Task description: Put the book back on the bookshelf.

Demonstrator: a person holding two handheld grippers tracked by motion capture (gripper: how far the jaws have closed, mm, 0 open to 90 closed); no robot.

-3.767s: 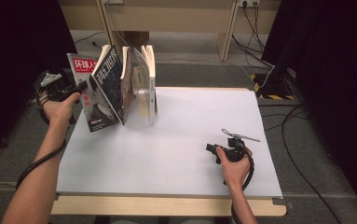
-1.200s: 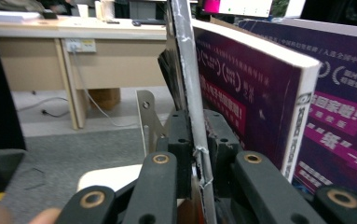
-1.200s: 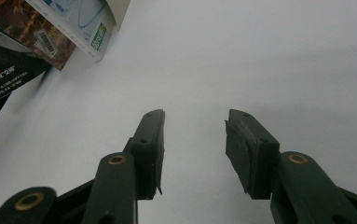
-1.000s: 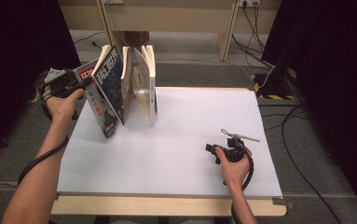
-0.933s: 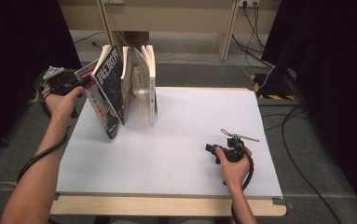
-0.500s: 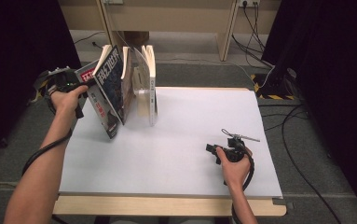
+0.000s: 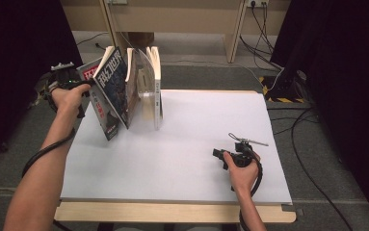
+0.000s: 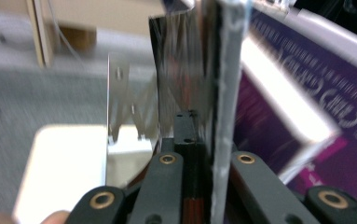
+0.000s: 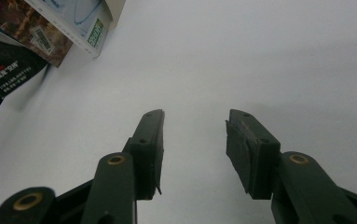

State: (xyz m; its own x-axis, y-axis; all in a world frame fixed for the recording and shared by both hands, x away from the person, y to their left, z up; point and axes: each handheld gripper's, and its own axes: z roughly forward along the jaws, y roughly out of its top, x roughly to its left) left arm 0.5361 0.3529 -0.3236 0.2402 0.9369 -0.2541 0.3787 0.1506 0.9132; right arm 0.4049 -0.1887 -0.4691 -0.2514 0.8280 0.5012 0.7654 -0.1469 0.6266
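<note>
The right gripper (image 7: 219, 155) is resting on the white table (image 7: 187, 144) near its front right, held in the person's right hand (image 7: 241, 169). In the right gripper view its jaws are standing apart over bare tabletop, with nothing between them.

Farther back and to the left, the left hand (image 7: 69, 96) is holding the left gripper (image 7: 86, 84) at the table's rear left corner. The jaws have just been closing, and in the left gripper view they are clamping the upper edge of a magazine (image 8: 223, 84), which is running up between them as a thin blurred band. In the high view this magazine (image 7: 101, 103), the one with a red title, is leaning at the left end of a row of books (image 7: 138, 86). Its lower edge is sitting on the table and its top is tilting left toward the gripper.

Beside it, a dark-covered book (image 7: 117, 84) is leaning the same way. Beyond that, the pale books are standing nearly upright, and a metal bookend (image 8: 125, 102) is showing behind them in the left gripper view.
</note>
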